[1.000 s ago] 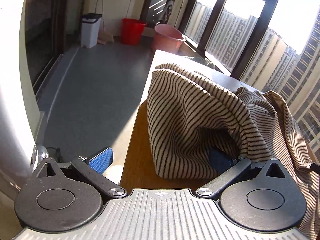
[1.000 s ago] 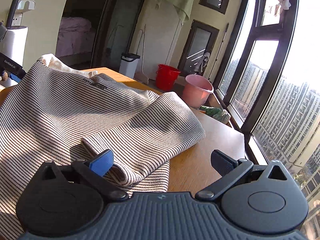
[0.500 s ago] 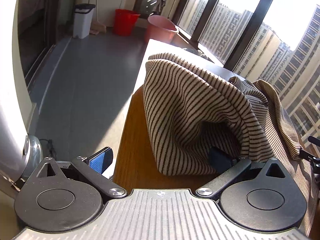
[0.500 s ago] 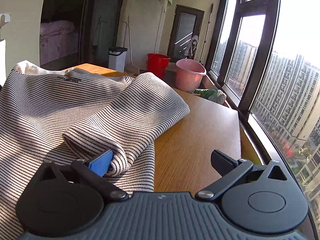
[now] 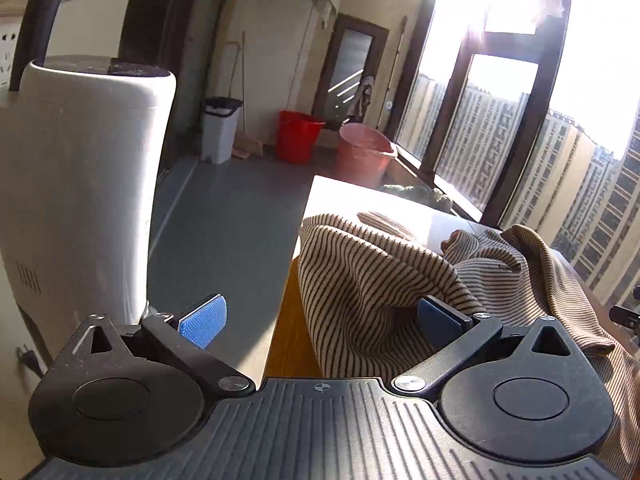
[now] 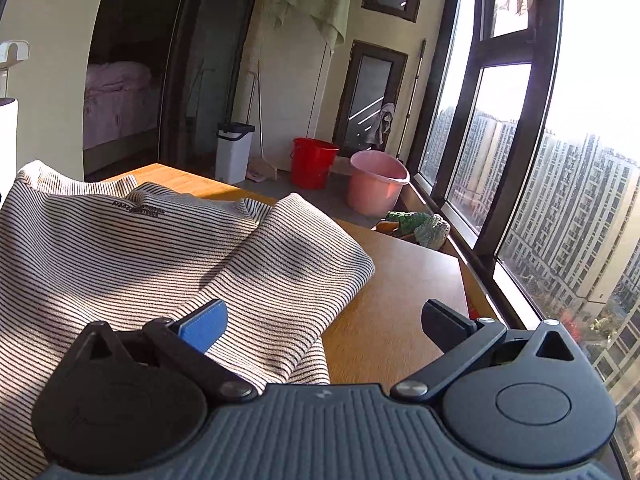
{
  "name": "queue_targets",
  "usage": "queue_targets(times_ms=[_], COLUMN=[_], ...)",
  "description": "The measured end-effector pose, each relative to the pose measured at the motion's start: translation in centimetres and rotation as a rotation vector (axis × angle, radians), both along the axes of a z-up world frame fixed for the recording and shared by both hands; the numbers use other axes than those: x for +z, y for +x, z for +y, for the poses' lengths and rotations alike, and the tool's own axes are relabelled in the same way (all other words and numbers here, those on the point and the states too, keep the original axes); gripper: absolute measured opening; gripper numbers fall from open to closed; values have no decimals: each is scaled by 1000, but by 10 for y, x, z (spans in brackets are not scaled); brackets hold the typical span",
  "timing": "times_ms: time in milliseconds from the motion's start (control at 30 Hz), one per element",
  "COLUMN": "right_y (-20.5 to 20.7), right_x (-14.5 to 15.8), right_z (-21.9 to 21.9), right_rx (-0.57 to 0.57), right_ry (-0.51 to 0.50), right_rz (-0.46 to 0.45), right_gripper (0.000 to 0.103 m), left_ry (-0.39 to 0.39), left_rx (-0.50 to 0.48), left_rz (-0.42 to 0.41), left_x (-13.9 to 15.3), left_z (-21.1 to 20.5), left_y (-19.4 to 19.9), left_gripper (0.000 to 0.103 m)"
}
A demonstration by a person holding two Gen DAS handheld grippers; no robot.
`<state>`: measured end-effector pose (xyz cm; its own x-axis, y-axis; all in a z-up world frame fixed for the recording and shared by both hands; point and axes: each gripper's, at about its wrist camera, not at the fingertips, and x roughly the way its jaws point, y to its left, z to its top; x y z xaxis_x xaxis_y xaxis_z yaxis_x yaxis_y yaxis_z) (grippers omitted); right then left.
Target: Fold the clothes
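Shirt (image 6: 120,256) bunched on table (image 6: 384,320), our 9 o'clock | both our grippers (image 6: 324,322) (image 5: 320,320) gape, left's far pad under cloth | risk: snagged fold drags, heap slips off edge

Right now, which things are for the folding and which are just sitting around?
For folding: striped shirt, wooden table, left tool, right tool.

Just lying about: red bucket, pink tub, white bin, green cloth.
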<state>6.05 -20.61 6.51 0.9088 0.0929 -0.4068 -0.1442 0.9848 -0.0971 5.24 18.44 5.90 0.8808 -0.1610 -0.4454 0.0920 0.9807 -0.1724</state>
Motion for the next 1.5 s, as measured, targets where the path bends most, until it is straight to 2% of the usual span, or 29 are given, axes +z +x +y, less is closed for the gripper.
queue_targets(times_ms=[100,133,200,333,400,567,733,933,1033,1100,1200,1233,1333,1433,1500], right_y=[17,27,50,29,16,-44,-42,-35,-37,-38,-34,-27,-9,-5,-3], right_x=[9,6,-4,-22,-31,-33,-30,-24,-2,13,26,24,10,-10,-24], right_z=[23,29,40,54,60,64,67,66,52,42,34,33,40,54,62], right_rx=[20,18,9,-5,-12,-55,-38,5,46,70,81,88,94,41,5], right_ry=[143,175,230,188,162,97,66,46,111,156,217,251,341,351,333], right_rz=[60,114,241,319,353,362,398,452,356,284,184,190,234,251,294], right_gripper=[103,103,103,103,103,103,103,103,103,103,103,103,103,103,103], left_ry=[-4,-21,11,118,185,184,256,187,184,91,68,77,130,183,199], left_rx=[-83,-126,-176,-252,-258,-311,-314,-308,-410,-462,-309,-265,-180,-95,-105], left_rz=[-50,-34,11,100,125,166,157,209,223,145,-15,-26,60,145,188], left_x=[30,34,27,6,-10,-32,-44,-45,-32,-6,32,36,20,4,-7], left_z=[-38,-52,-78,-129,-147,-155,-167,-154,-143,-124,-96,-91,-83,-75,-74], left_y=[5,10,18,28,29,16,12,17,2,-5,8,18,60,102,112], left_gripper=[103,103,103,103,103,103,103,103,103,103,103,103,103,102,99])
